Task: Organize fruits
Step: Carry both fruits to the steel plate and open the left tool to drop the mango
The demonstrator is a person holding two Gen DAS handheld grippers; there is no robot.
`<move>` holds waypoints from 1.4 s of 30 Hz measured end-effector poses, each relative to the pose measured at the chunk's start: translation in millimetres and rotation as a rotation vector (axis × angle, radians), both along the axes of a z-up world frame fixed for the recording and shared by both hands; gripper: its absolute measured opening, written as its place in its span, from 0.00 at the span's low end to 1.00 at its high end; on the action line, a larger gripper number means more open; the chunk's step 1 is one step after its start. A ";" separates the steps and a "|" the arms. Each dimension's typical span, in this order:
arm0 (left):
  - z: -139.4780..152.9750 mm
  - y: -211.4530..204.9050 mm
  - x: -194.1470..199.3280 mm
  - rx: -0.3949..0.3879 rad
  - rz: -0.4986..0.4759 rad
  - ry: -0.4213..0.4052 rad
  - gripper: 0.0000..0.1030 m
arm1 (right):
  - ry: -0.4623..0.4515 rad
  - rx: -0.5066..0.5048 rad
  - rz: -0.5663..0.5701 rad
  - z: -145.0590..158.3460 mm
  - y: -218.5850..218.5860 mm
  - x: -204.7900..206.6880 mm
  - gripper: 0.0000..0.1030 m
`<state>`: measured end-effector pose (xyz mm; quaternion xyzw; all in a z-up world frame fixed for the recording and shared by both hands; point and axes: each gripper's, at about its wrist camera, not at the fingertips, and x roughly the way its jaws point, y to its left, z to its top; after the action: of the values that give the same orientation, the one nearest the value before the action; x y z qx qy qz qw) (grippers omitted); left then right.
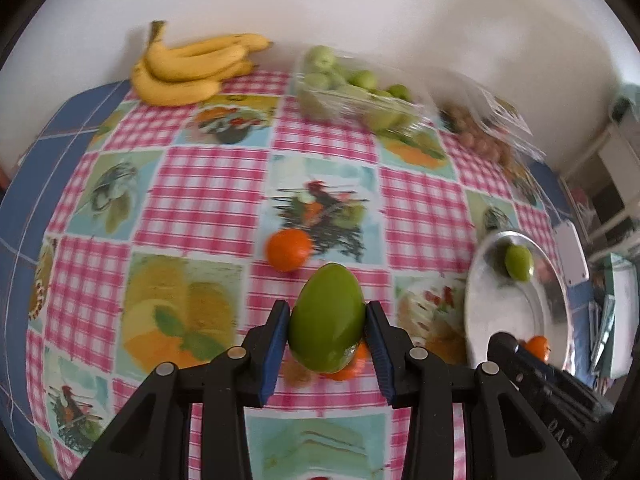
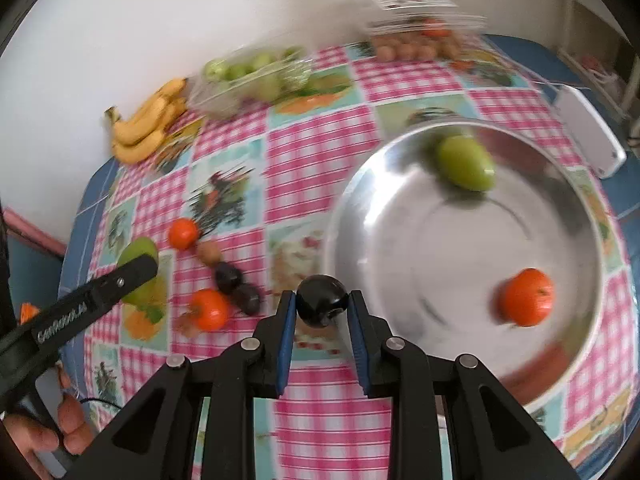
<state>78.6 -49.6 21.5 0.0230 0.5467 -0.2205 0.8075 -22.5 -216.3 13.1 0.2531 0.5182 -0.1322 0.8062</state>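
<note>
My left gripper [image 1: 327, 314] is shut on a green mango [image 1: 326, 320] and holds it above the chequered tablecloth; the mango also shows in the right wrist view [image 2: 138, 254]. My right gripper [image 2: 322, 306] is shut on a dark plum [image 2: 321, 305] at the left rim of the silver plate [image 2: 400, 240]. The plate holds a green mango [image 2: 466, 162] and an orange fruit [image 2: 527, 297]. On the cloth lie an orange fruit [image 1: 289, 249], another orange fruit [image 2: 208, 309], two dark plums [image 2: 238, 286] and a brown fruit [image 2: 209, 253].
A bunch of bananas [image 1: 192, 70] lies at the back by the wall. A clear box of green fruits [image 1: 352, 88] and a clear box of small brown fruits [image 2: 416, 38] stand at the back. A white device [image 2: 588, 132] lies by the plate.
</note>
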 end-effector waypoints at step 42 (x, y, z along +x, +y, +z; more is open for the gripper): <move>-12.1 -122.4 -77.1 0.064 -0.345 -0.057 0.44 | 0.055 0.081 -0.222 -17.1 -79.8 -56.3 0.28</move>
<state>1.5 -171.9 9.4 0.1486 0.5184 -0.3374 0.7716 -78.8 -296.0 -3.9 0.3377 0.5136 -0.2065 0.7613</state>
